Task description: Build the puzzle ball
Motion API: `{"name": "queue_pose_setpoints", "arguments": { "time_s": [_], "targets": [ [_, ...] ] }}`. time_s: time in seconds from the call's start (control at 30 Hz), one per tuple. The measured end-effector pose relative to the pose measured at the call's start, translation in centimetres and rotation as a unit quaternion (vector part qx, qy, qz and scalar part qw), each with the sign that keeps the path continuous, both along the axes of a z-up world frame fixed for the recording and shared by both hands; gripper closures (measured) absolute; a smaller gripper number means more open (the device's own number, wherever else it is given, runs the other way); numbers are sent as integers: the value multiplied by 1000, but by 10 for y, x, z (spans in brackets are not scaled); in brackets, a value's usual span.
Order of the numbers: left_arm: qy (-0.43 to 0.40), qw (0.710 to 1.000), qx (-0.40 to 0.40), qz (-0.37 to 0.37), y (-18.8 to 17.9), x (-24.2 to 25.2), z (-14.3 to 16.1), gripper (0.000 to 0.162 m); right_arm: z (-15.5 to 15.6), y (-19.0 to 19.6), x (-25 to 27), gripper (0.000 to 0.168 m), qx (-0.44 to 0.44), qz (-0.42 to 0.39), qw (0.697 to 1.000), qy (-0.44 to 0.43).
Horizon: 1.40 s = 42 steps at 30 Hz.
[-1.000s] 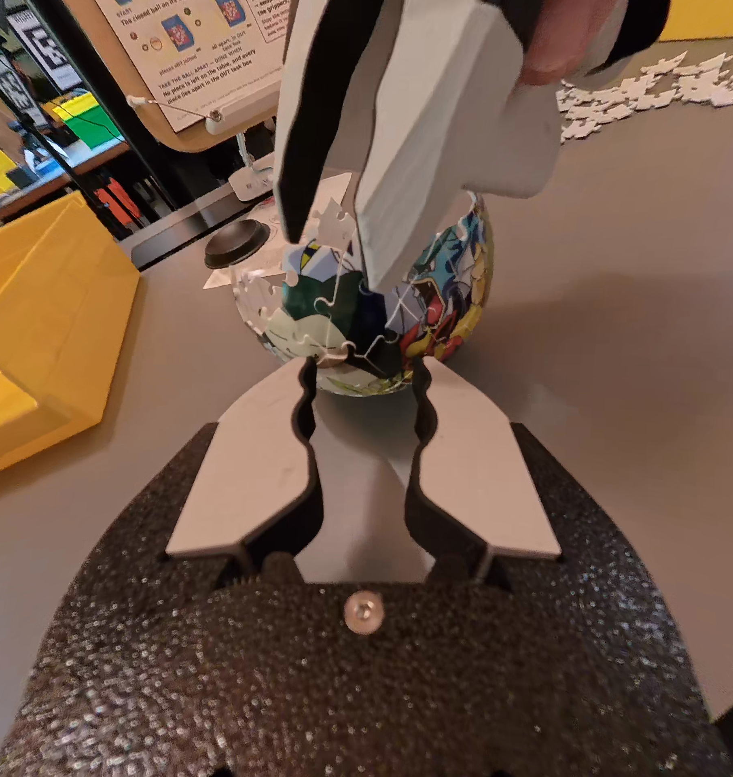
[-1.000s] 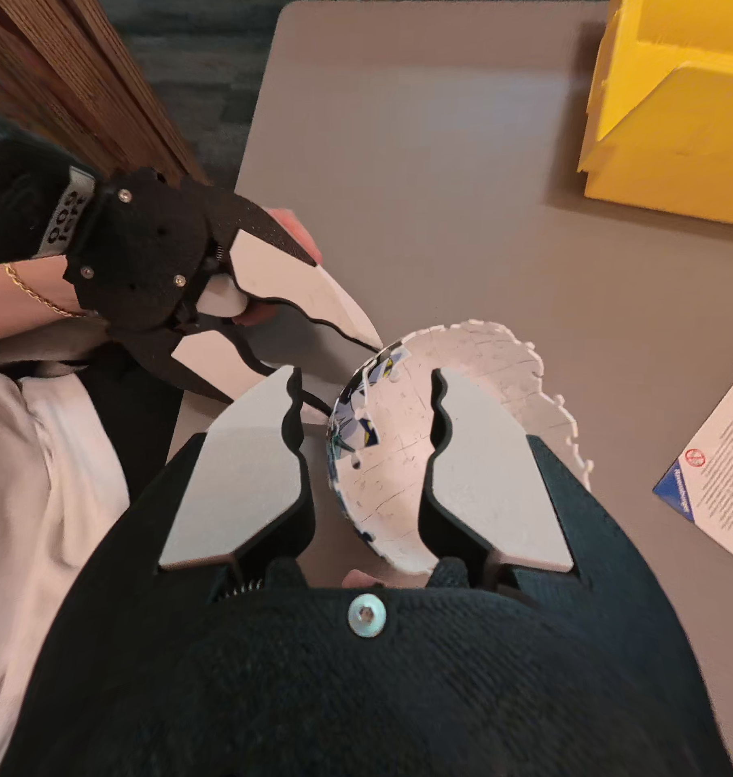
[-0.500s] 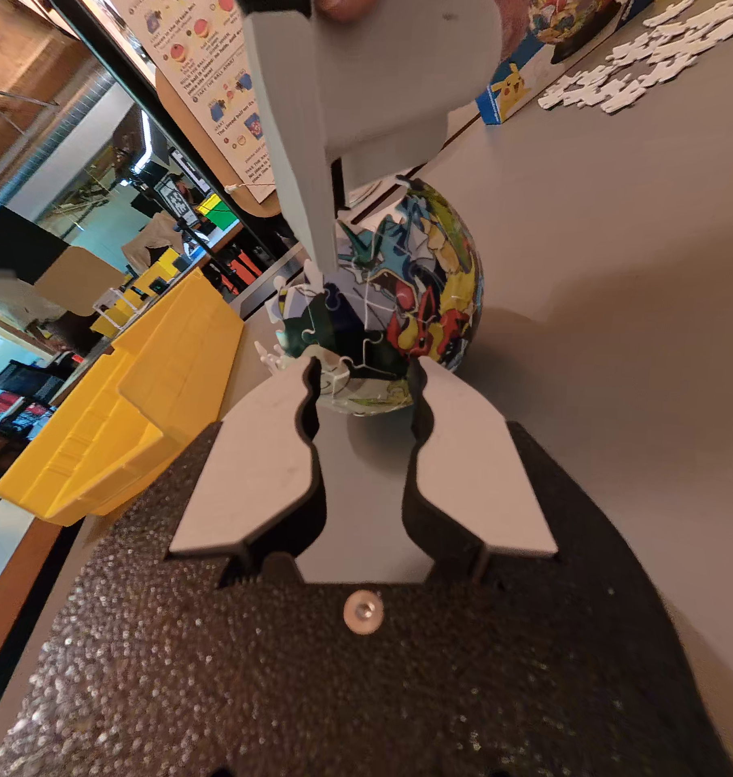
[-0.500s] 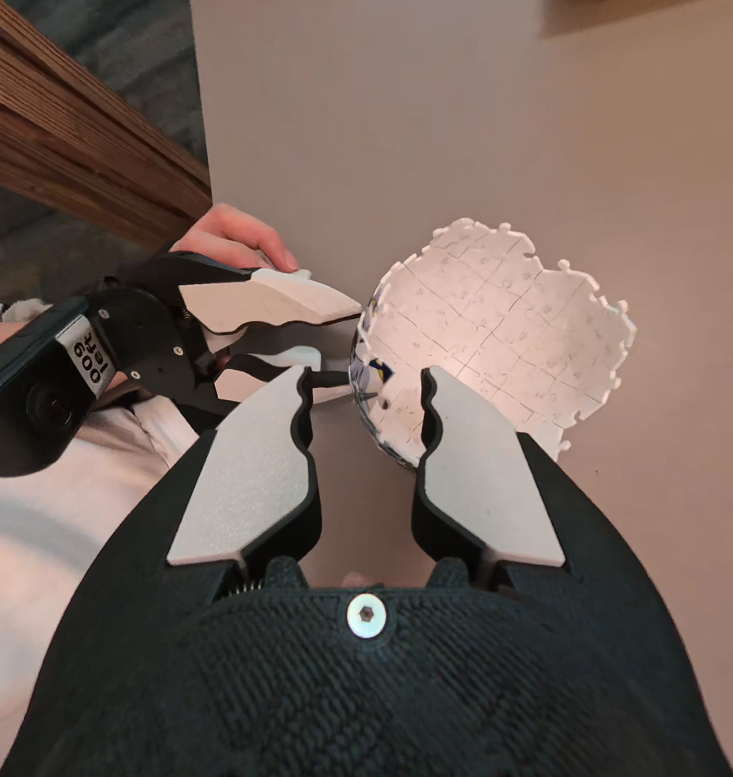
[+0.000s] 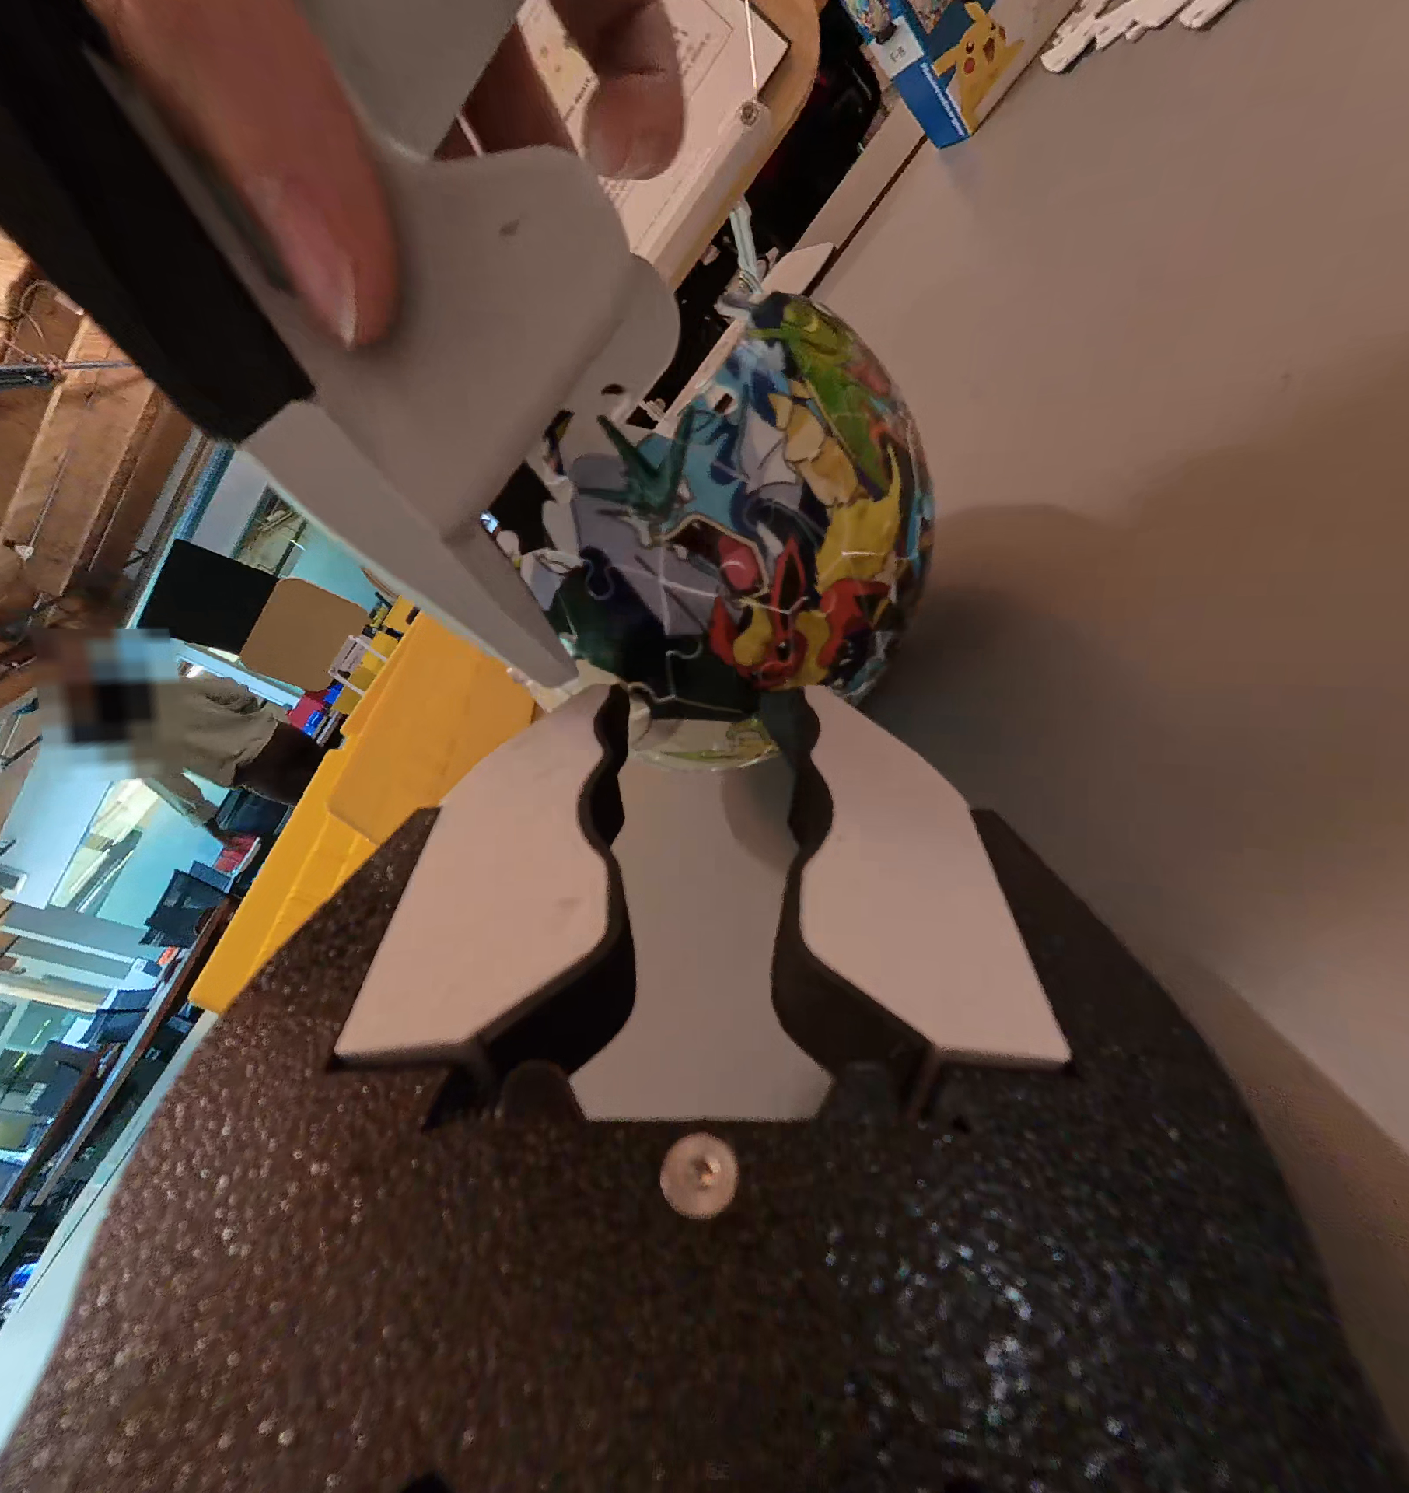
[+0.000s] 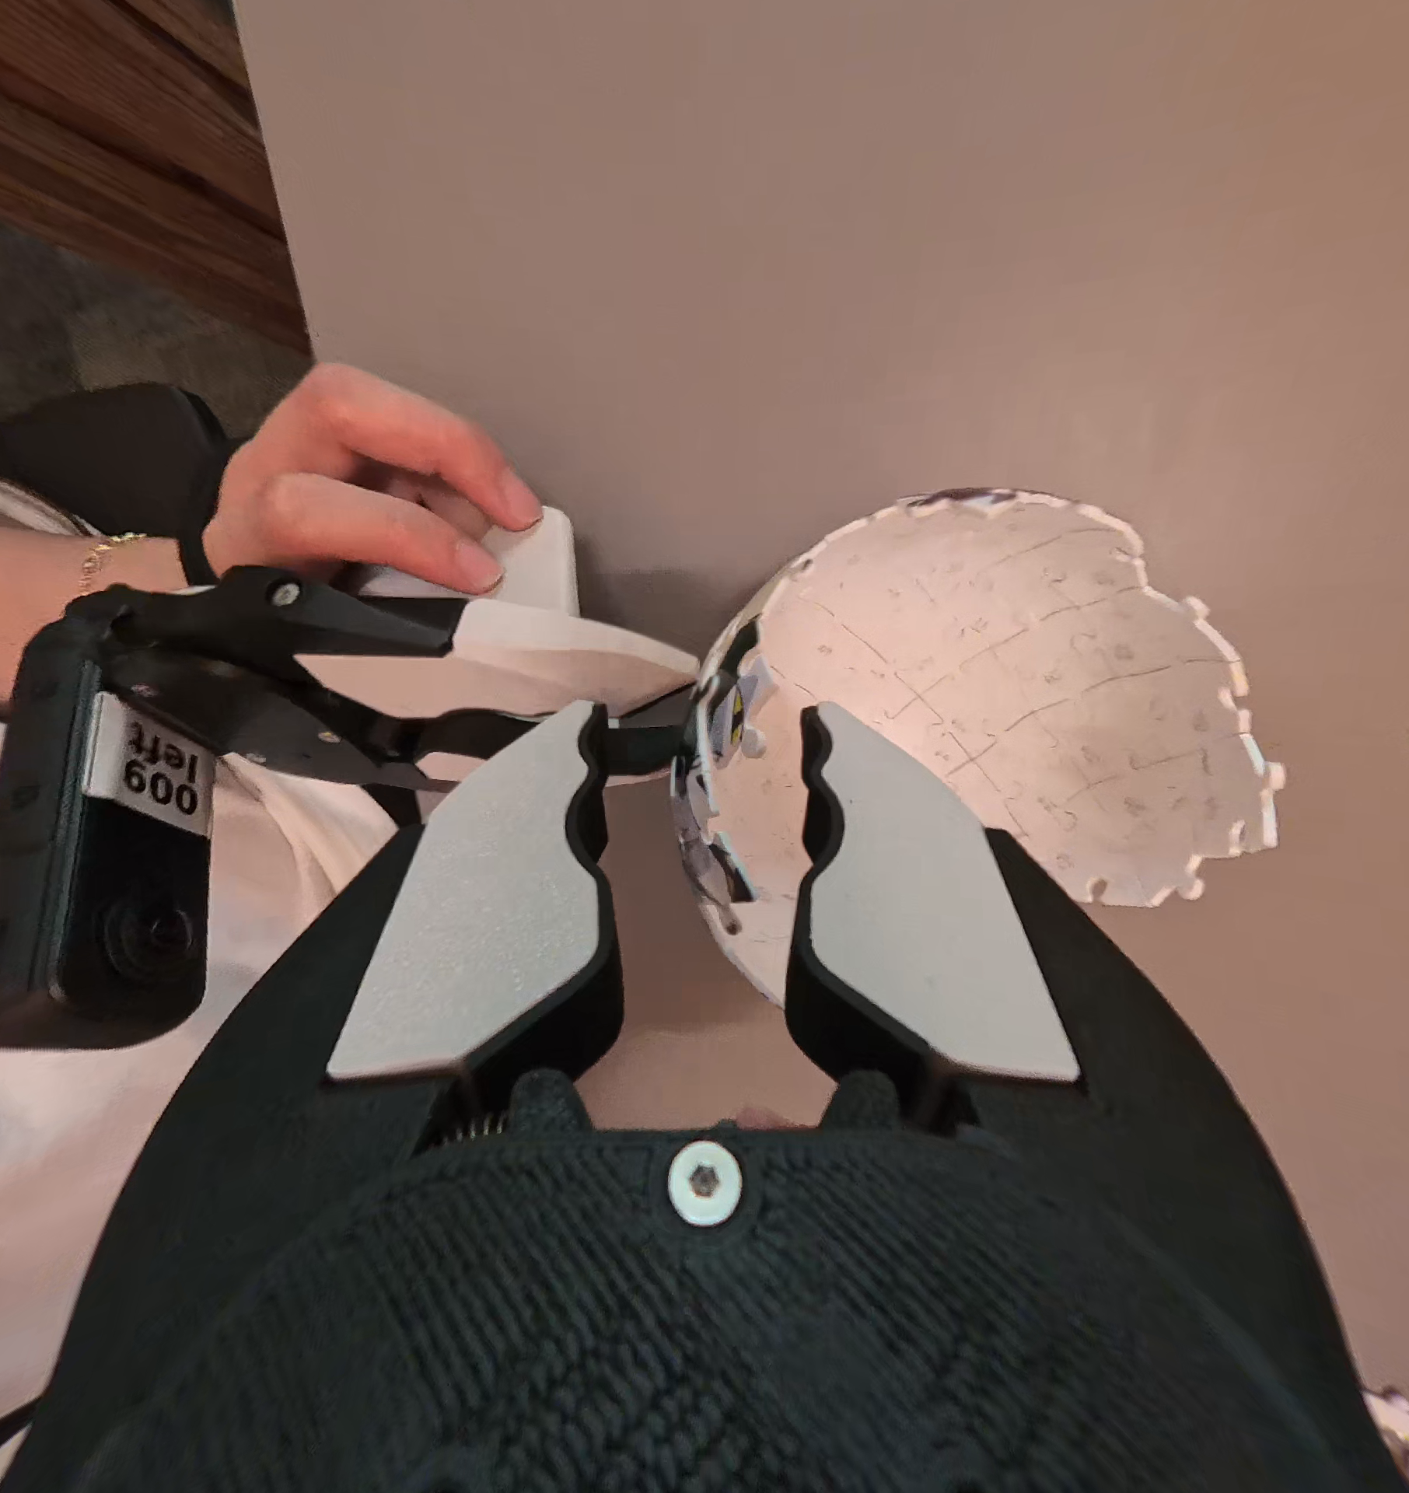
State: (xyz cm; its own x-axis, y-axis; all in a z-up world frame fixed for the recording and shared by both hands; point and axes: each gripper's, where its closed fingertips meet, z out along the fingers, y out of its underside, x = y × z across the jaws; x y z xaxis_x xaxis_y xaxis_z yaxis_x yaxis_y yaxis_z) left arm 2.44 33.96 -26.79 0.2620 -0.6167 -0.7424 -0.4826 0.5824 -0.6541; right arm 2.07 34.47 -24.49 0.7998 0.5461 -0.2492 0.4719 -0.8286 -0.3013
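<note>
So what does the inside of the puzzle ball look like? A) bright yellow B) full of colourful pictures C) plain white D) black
C: the right wrist view looks into the open puzzle ball, and its hollow inside is plain white; the colourful pictures are on the outside.

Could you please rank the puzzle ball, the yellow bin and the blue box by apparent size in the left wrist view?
1. Puzzle ball and yellow bin: look alike, and the ball sits nearer.
2. Blue box, smallest, though farthest and cropped.

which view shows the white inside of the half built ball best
The right wrist view: it looks into the open puzzle ball, showing the white inner surface, piece seams and jagged rim. The left wrist view shows only its printed colourful outside, partly hidden by the right claw.
</note>
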Motion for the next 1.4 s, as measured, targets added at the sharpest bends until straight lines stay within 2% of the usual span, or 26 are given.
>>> {"name": "queue_pose_setpoints", "arguments": {
  "time_s": [0.13, 0.2, 0.33, 0.5, 0.7, 1.23, 1.4],
  "targets": [
    [3, 1000, 4, 3, 1, 1, -1, 124, -5, 4, 5, 124, -8, -18, 1000, -21],
    [3, 1000, 2, 2, 1, 1, -1, 124, -3, 5, 1, 132, -8, -23, 1000, -7],
    [4, 1000, 5, -1, 2, 2, -1, 124, -1, 6, -2, 134, -18, -31, 999, -2],
    [4, 1000, 1, -2, 3, 3, 0, 125, -3, 6, 0, 146, -25, -46, 999, -7],
    [-3, 1000, -8, -7, 3, 2, 2, 127, -4, 11, -2, 152, -25, -76, 997, 5],
    [2, 1000, -10, -10, 3, 4, 1, 129, -2, 8, -6, 141, -60, -104, 992, 30],
    [6, 1000, -7, -9, 4, 4, -1, 130, -5, 8, -4, 149, -72, -113, 991, 29]
  ]
}}
